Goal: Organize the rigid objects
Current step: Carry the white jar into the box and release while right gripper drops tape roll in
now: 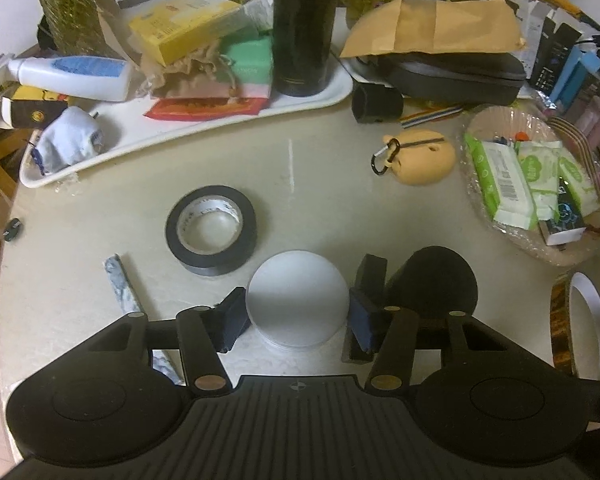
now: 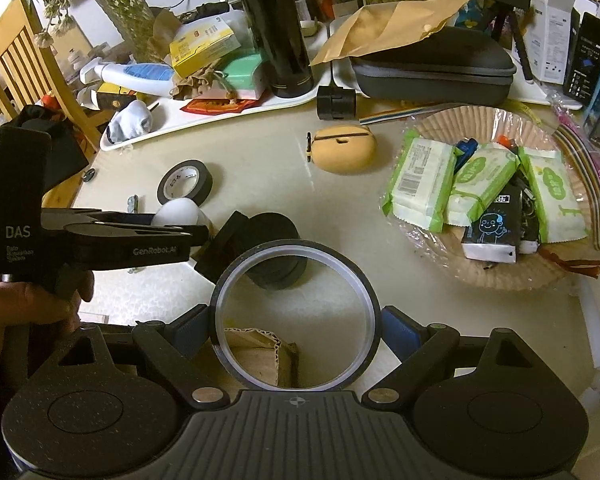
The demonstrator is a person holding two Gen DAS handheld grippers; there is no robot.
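Right up against my left lens sits the white puck (image 1: pixel 298 300), a smooth round disc-topped thing on the near part of the desk (image 1: pixel 320 184), and my left gripper (image 1: pixel 296 312) has a pad on either side of it. Pads look to be touching its rim, so I'd call that clenched on the puck, though it rests on the desk, not lifted. It looks hard and slick-sided, probably light; I'd judge the round wall could squirt out of a shallow pinch, so the grip wants to sit across the full diameter, low on the wall.

Over on the other side, my right gripper (image 2: pixel 296 330) is grasping the thin tape ring (image 2: pixel 296 316), pads on its outer edge left and right, ring held upright above the desk's near edge. That hoop is stiff but narrow; squeeze too hard and I'd expect it to bow or pop sideways.

Black electrical tape roll (image 1: pixel 211 230) lies flat just beyond the puck, towards the desk's left side. A black round lid (image 1: pixel 436 280) sits just right of the left gripper. Tan pouch with carabiner (image 1: pixel 420 156) is further back, well apart; the white tray (image 1: pixel 220 128) crowds the far left.
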